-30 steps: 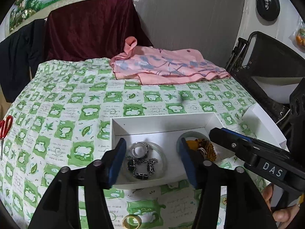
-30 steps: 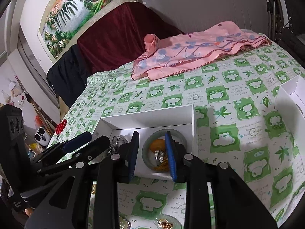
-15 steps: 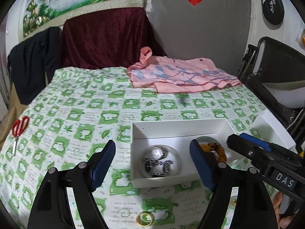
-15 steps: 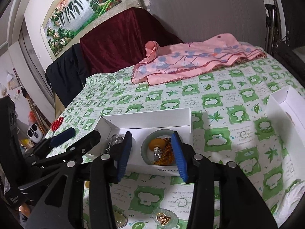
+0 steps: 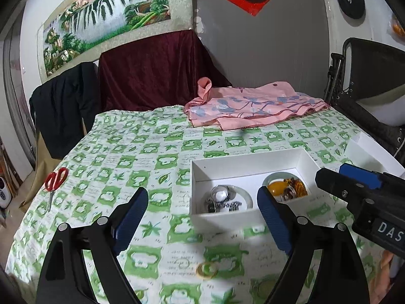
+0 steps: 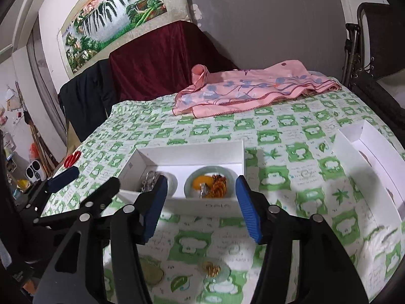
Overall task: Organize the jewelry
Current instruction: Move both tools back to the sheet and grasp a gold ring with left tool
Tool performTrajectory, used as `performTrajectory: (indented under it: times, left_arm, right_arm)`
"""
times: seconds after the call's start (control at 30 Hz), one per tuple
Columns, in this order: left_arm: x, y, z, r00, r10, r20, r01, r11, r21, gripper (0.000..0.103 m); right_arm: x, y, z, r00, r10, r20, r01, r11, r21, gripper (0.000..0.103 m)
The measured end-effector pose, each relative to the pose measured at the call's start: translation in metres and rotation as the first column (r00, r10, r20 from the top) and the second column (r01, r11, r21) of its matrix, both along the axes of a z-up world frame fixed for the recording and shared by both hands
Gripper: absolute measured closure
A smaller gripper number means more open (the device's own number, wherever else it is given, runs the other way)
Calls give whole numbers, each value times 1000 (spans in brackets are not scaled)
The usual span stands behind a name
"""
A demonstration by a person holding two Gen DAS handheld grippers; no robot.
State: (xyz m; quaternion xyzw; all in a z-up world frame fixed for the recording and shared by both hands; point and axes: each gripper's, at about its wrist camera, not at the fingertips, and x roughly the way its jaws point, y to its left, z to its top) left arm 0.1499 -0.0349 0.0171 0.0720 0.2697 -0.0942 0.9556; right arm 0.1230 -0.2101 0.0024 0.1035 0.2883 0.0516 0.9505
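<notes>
Left claw (image 5: pixel 202 217): black arms, blue ribbed pads, pitched downward. Jaws opening, already spread wide; nothing between the pads, nothing touching them

Right claw (image 6: pixel 201 209): same build, pitched downward at a like angle. Jaws opening, gap narrower than the left's; pads (image 6: pixel 157 202) bare, nothing gripped

The two claws sit side by side, close together. The right claw's black body with its blue tip crosses the right edge of the left wrist view; the left claw's arms fill the lower left of the right wrist view

Part of a hand (image 5: pixel 387 276) shows under the right claw's body, low in the left wrist view, mostly hidden
</notes>
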Motion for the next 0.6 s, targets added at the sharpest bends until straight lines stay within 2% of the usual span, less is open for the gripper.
performTrajectory:
  times: [0.17, 0.43, 0.6]
  left_arm:
    - [-23, 11, 0, 1000, 15, 5, -15, 1000, -18, 14]
    - [-65, 12, -9, 999, 20, 31, -21, 999, 34, 10]
    - [-83, 16, -16, 999, 31, 27, -33, 998, 54, 10]
  right_arm:
    - [-21, 2, -3, 1000, -6, 14, 6, 1000, 4, 49]
    - [-61, 8, -12, 999, -17, 32, 18, 1000, -16, 48]
    - [-78, 7, -19, 999, -17, 27, 18, 1000, -9, 44]
